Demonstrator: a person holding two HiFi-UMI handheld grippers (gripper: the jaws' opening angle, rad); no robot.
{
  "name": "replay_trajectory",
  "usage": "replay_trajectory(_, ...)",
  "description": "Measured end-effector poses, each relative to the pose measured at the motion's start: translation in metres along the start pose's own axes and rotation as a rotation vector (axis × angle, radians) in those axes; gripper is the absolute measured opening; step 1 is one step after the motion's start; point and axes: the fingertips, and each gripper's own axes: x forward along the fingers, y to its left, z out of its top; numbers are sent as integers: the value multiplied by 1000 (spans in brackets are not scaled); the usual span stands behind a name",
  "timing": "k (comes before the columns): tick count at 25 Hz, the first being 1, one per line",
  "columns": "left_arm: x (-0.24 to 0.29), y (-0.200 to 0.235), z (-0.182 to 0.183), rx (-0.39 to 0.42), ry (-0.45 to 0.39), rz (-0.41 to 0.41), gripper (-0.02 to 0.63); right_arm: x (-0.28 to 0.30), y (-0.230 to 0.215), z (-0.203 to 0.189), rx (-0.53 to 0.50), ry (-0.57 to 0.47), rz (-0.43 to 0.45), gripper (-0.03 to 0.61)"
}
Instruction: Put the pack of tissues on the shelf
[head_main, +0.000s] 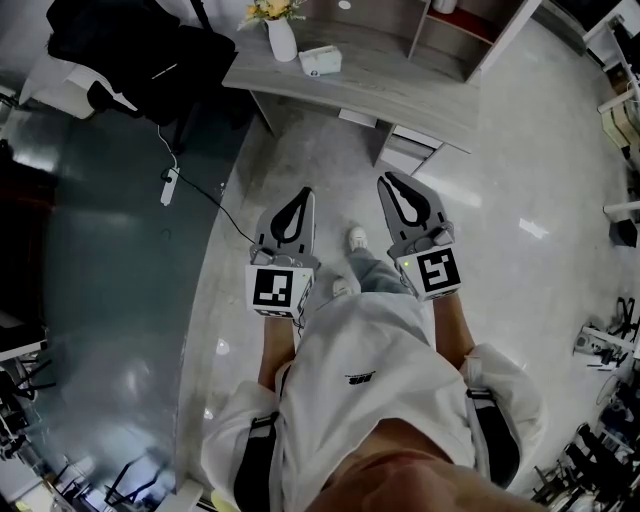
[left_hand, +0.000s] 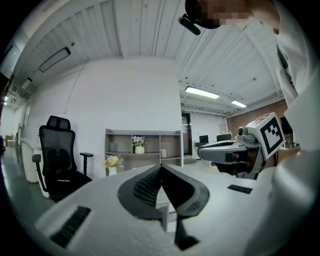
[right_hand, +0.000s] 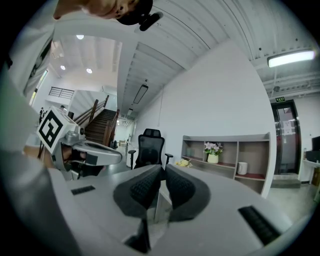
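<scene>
The pack of tissues is a small white box lying on the grey desk ahead of me, beside a white vase of yellow flowers. The shelf stands on the desk's far right end; in the left gripper view the shelf holds a flower pot and a cup. My left gripper and right gripper are held side by side over the floor, well short of the desk. Each has its jaws shut tip to tip with nothing between them. The jaws hide the tissues in both gripper views.
A black office chair stands left of the desk. A power strip with its cable lies on the floor to the left. Desk drawers sit under the desk's front edge. My feet are on the pale tiled floor.
</scene>
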Motion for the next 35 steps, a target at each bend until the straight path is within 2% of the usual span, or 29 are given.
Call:
replay_trajectory(16, 91, 43, 0, 1, 27, 49, 28, 83, -65, -11, 13, -1, 76, 31)
replay_trajectory(26, 137, 56, 8, 5, 30, 88, 28, 115, -103, -11, -10, 0, 126, 31)
replay_trajectory(35, 159, 62, 13, 16, 34, 116, 28, 134, -119, -15, 1, -2, 162, 31)
